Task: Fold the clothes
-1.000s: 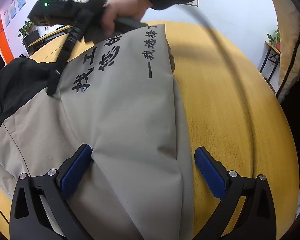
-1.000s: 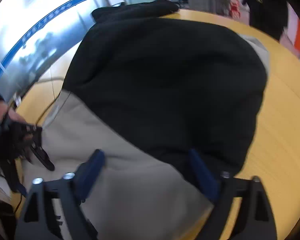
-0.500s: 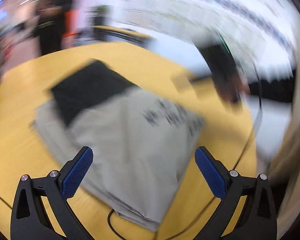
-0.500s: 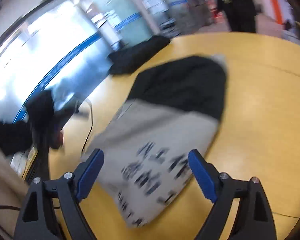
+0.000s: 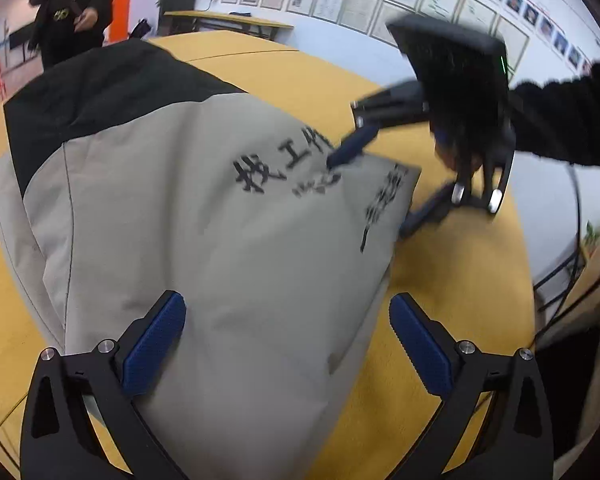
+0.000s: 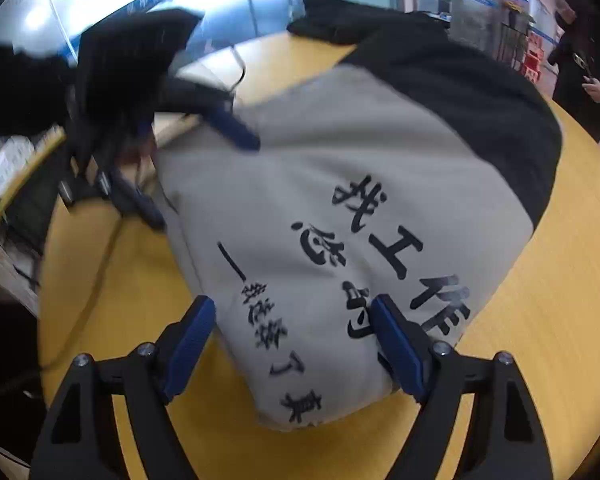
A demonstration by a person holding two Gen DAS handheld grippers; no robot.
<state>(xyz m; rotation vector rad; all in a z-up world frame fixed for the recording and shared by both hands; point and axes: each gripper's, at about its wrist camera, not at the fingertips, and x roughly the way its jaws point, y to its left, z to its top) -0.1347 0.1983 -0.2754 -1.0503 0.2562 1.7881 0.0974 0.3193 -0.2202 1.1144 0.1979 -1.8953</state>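
Observation:
A folded grey and black garment (image 5: 204,216) with black printed characters lies on the round yellow table (image 5: 452,280). It also shows in the right wrist view (image 6: 340,208). My left gripper (image 5: 288,344) is open and hangs over the garment's near grey end. My right gripper (image 6: 292,344) is open and straddles the printed end of the garment. In the left wrist view the right gripper (image 5: 384,184) stands at the garment's far printed edge. In the right wrist view the left gripper (image 6: 196,168) stands at the garment's far left edge.
A dark garment (image 6: 340,20) lies at the table's far edge. A cable (image 6: 96,272) runs over the table on the left. A person in black (image 5: 76,4) stands beyond the table. A side table with a plant (image 5: 224,20) stands by the wall.
Both grippers swung back from the garment and have come back down over its opposite ends. The garment now lies as a compact folded bundle.

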